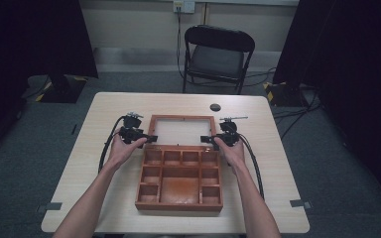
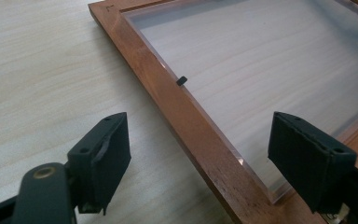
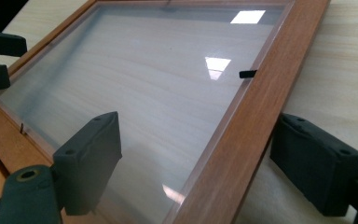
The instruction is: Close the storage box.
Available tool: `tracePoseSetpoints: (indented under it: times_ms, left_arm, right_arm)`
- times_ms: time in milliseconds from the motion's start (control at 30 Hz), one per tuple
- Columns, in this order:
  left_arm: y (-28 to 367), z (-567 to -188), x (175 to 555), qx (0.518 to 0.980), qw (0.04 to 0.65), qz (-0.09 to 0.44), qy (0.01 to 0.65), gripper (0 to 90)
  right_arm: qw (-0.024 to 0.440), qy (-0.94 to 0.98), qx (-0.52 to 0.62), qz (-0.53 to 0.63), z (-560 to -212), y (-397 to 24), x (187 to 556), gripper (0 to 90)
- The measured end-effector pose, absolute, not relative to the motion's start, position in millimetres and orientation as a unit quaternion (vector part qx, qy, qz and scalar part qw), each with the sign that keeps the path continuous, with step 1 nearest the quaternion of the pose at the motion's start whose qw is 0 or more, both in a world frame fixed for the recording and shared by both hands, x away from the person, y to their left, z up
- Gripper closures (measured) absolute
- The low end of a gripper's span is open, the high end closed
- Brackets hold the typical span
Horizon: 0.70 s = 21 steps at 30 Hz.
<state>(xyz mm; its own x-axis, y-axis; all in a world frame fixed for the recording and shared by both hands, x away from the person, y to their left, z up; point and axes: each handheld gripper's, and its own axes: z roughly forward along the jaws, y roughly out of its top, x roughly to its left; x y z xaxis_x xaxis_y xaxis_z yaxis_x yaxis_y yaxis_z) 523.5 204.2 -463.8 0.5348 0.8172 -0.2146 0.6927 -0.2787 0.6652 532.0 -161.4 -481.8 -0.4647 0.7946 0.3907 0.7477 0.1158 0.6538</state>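
A brown wooden box [image 1: 178, 206] with several compartments lies in the middle of the table. Its glass-paned lid [image 1: 182, 117] is folded back flat on the tabletop behind it. My left gripper [image 1: 149, 138] is at the lid's left side. Its jaws stand open astride the wooden left rail [image 2: 168, 102], with gaps on both sides. My right gripper [image 1: 206, 140] is at the lid's right side, open astride the right rail [image 3: 256, 107], one jaw over the glass [image 3: 158, 84] and the other close outside the rail. A small black clip [image 2: 181, 80] holds the pane on each rail.
A black round disc [image 1: 215, 107] lies on the pale wooden table [image 1: 109, 198] behind the lid. A black folding chair [image 1: 218, 54] stands beyond the far edge. Dark curtains flank the room, and cables trail from both grippers along my forearms.
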Motion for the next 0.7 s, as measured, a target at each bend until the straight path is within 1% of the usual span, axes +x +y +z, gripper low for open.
tracePoseSetpoints:
  times_ms: [167,267,300,333,367,400,467,633,700]
  left_arm:
    - [205,-464,524,0.795,0.368,0.081,0.475,21.6]
    - [205,-464,524,0.793,0.37,0.08,0.477,21.2]
    - [206,-465,525,0.794,0.369,0.079,0.477,21.2]
    - [206,-465,524,0.792,0.369,0.08,0.479,20.7]
    - [206,-465,524,0.792,0.37,0.08,0.479,20.7]
    - [207,-465,525,0.792,0.37,0.081,0.479,20.5]
    - [207,-465,525,0.788,0.374,0.076,0.483,20.1]
    - [209,-469,527,0.781,0.38,0.063,0.49,19.7]
    - [210,-469,527,0.781,0.383,0.06,0.49,19.5]
  right_arm:
    - [0.02,0.745,0.517,0.421,-484,-160,538,15.6]
    - [0.016,0.738,0.523,0.426,-484,-162,539,20.2]
    - [0.016,0.738,0.523,0.426,-484,-162,539,20.2]
    - [0.022,0.735,0.52,0.434,-483,-165,538,23.1]
    - [0.022,0.735,0.52,0.434,-483,-165,538,23.1]
    - [0.025,0.733,0.521,0.437,-482,-167,537,26.7]
    - [0.026,0.731,0.519,0.442,-482,-169,537,28.3]
    - [0.015,0.725,0.522,0.449,-485,-172,538,29.9]
    - [0.014,0.721,0.525,0.451,-487,-171,540,28.6]
